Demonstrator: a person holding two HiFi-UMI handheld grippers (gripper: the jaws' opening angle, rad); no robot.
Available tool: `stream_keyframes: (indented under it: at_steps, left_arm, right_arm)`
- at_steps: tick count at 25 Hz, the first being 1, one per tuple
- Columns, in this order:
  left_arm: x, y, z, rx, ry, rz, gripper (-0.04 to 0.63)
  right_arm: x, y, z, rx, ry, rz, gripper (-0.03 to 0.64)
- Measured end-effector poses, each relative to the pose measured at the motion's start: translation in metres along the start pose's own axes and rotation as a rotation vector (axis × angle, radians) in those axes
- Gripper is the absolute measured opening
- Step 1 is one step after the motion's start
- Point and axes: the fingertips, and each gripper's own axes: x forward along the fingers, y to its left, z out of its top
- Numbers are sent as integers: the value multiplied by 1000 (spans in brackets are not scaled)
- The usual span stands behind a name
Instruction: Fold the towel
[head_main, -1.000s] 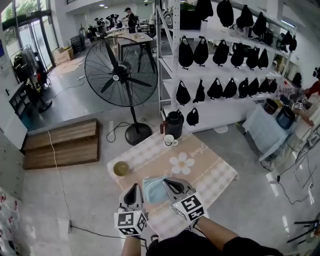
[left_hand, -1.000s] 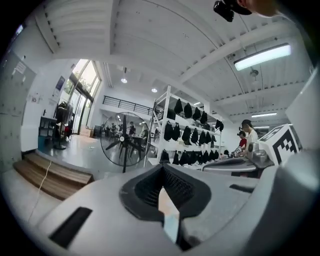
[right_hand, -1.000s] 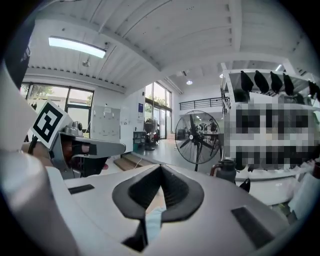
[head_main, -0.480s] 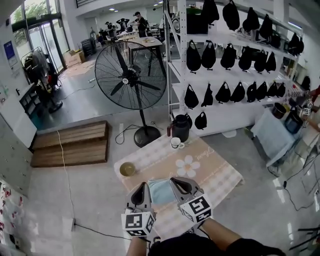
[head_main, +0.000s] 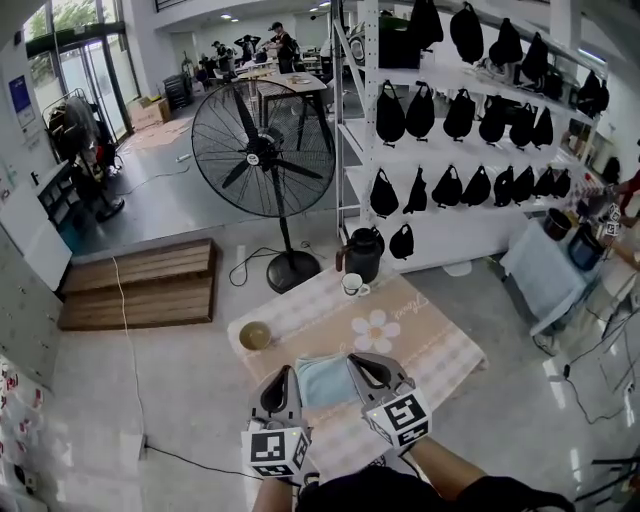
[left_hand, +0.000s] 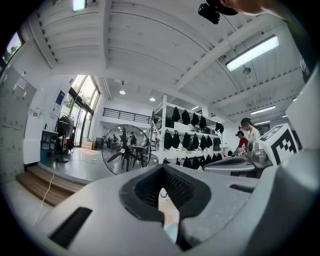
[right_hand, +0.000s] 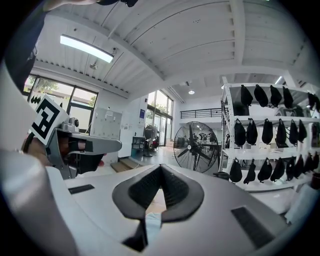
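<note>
You hold the light-blue towel (head_main: 322, 380) stretched between both grippers over the near part of the table (head_main: 430, 345). The fingers (left_hand: 142, 192) of the left gripper (head_main: 283, 376) are pinched tight on one towel edge. The fingers (right_hand: 175, 192) of the right gripper (head_main: 358, 364) grip the other. Beyond the towel, the tabletop runs open to a bowl (head_main: 253, 336) near its left edge and a cup (head_main: 351, 285) at the far corner.
</note>
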Motion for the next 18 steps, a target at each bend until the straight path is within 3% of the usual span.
stream_keyframes:
  at_steps: [18]
  left_arm:
    - [5, 6, 1, -16, -5, -12, 5]
  right_arm:
    - [3, -1, 9, -37, -1, -9, 0]
